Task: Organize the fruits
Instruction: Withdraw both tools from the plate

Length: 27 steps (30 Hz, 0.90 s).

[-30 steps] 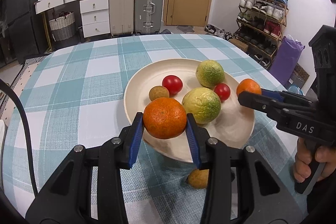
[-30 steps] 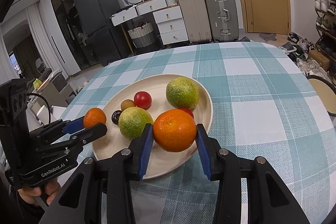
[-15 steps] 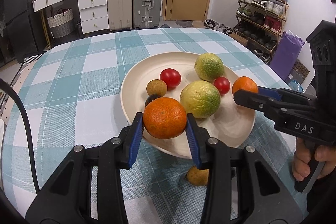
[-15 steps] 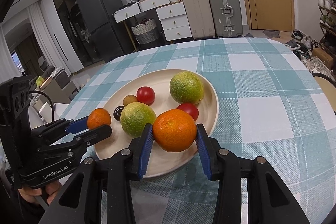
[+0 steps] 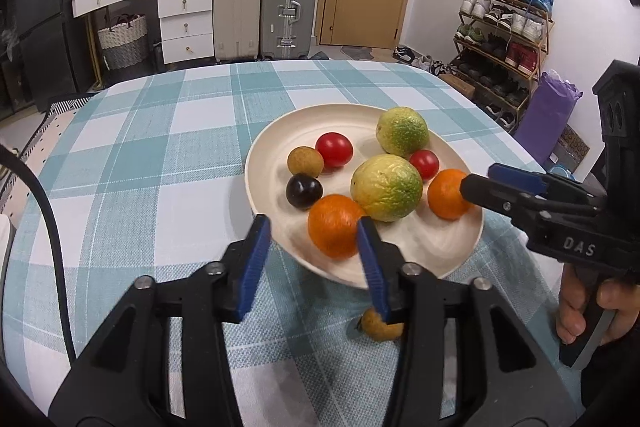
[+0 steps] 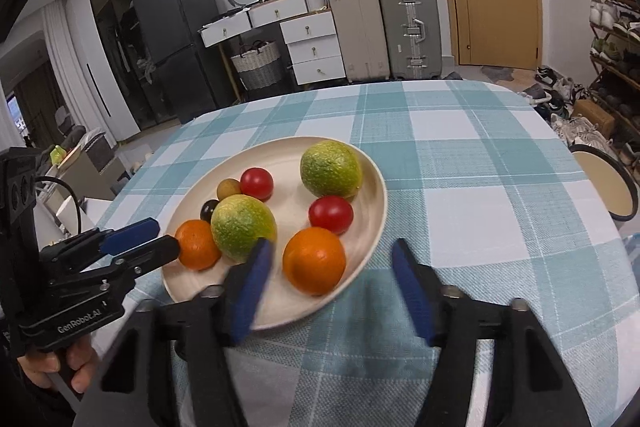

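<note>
Two oranges (image 5: 334, 225) (image 6: 315, 260) lie between opening grippers (image 5: 312, 261) (image 6: 334, 289).

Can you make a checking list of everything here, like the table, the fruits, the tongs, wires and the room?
Surface: checked tablecloth on a round table.
Job's things: plate holding two oranges, two green-yellow citrus, two red tomatoes, a dark plum, a brown longan.
Clutter: one small brown fruit on the cloth beside the plate.
Tongs: left tongs opening, one orange between them on the plate; right tongs opening, the other orange lying free.
Cables: black cable at the left.
Surroundings: suitcases, drawers, door, shoe rack.
</note>
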Each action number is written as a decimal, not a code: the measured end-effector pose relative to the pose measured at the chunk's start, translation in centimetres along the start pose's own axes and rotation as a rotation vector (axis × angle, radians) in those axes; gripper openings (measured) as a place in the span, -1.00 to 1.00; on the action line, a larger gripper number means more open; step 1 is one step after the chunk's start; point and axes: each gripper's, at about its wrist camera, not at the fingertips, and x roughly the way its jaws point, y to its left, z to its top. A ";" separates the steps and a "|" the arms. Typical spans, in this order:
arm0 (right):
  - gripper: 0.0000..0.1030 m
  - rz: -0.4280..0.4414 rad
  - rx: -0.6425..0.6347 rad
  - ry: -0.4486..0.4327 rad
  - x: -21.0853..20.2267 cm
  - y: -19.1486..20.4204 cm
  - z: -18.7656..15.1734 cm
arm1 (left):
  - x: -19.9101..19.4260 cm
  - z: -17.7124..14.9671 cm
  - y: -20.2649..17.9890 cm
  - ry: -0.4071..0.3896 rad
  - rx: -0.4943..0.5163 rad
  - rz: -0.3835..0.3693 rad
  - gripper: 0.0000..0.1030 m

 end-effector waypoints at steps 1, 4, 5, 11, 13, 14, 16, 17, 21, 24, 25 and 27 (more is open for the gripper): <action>0.58 0.007 0.001 -0.005 -0.3 -0.1 -0.1 | -0.2 -0.1 0.0 0.000 -0.004 0.007 0.11; 0.72 -0.001 -0.001 -0.016 -1.2 -0.2 -0.4 | -1.2 -0.3 -0.1 -0.014 -0.002 0.020 0.40; 0.82 -0.005 -0.005 -0.014 -1.5 -0.2 -0.5 | -1.7 -0.4 -0.1 -0.018 0.002 0.023 0.51; 0.99 -0.006 -0.007 -0.004 -2.7 -0.2 -1.4 | -4.5 -1.5 -0.9 -0.047 0.042 0.060 0.99; 0.99 0.001 -0.014 0.010 -3.0 0.0 -1.8 | -5.3 -2.0 -1.1 -0.054 0.051 0.067 0.99; 0.99 -0.002 -0.019 0.010 -3.2 0.1 -1.9 | -5.6 -2.3 -1.1 -0.050 0.051 0.066 0.99; 0.99 -0.004 -0.029 0.007 -3.5 0.3 -2.2 | -6.1 -2.7 -1.1 -0.040 0.047 0.065 0.99; 0.99 -0.003 -0.031 0.007 -3.7 0.4 -2.3 | -6.3 -2.9 -1.0 -0.039 0.046 0.067 0.99; 0.99 0.003 -0.038 0.030 -3.8 1.0 -2.7 | -7.1 -4.0 -0.7 -0.039 0.026 0.067 0.99; 0.99 0.006 -0.063 0.046 -3.7 1.7 -3.2 | -7.4 -4.6 -0.2 -0.035 0.001 0.055 0.99; 0.99 0.007 -0.071 0.052 -3.6 1.9 -3.4 | -7.6 -4.7 0.0 -0.035 -0.007 0.053 0.99; 0.99 0.007 -0.085 0.060 -3.5 2.5 -3.7 | -7.7 -4.9 0.3 -0.033 -0.023 0.039 0.99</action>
